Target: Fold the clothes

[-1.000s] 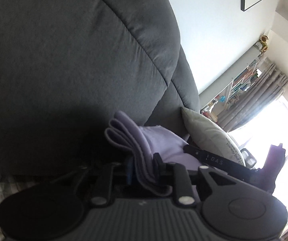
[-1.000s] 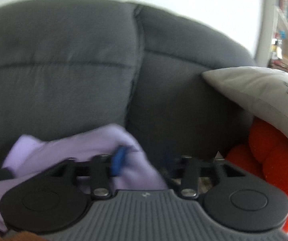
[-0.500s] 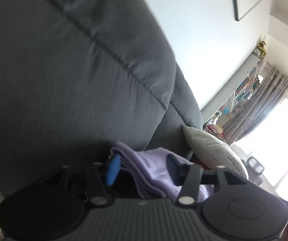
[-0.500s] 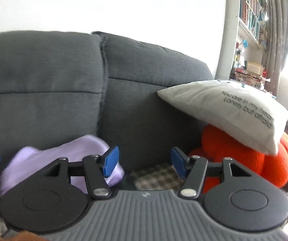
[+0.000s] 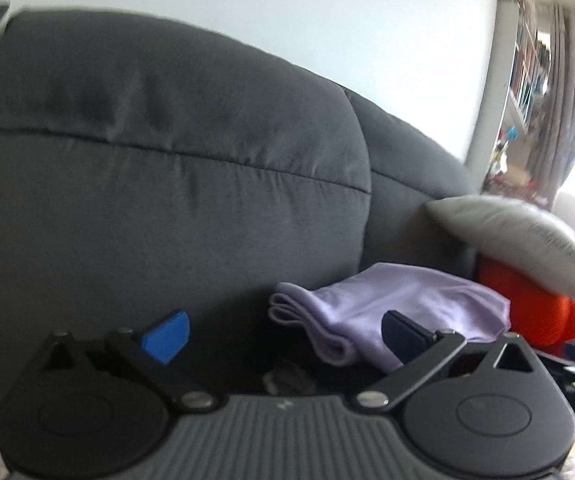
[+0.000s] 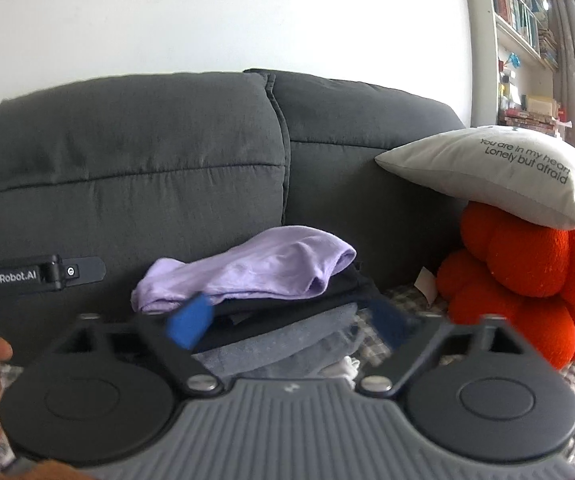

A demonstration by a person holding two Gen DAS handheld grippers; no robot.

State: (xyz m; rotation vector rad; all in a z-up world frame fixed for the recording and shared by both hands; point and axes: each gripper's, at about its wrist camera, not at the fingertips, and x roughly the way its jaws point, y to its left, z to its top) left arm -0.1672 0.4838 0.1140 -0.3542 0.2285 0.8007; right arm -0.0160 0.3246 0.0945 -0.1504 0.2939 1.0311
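The folded lilac garment [image 6: 247,268] is laid atop a stack [image 6: 287,332] of folded clothes on the sofa [image 6: 135,168], against the backrest, so the pile is supported. Both the left gripper [image 5: 283,336] and right gripper [image 6: 287,320] are held spread apart and empty, just short of the pile.

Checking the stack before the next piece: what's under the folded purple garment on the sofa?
Under the purple garment lies a folded black garment, then a grey one. Anything lower is hidden behind the right claw.

folded top [image 6: 255,268] on the clothes stack [image 6: 287,340], sofa back [image 6: 135,184] at 12 o'clock, pillow [image 6: 499,172] atop cushion [image 6: 527,272] at 3 o'clock.
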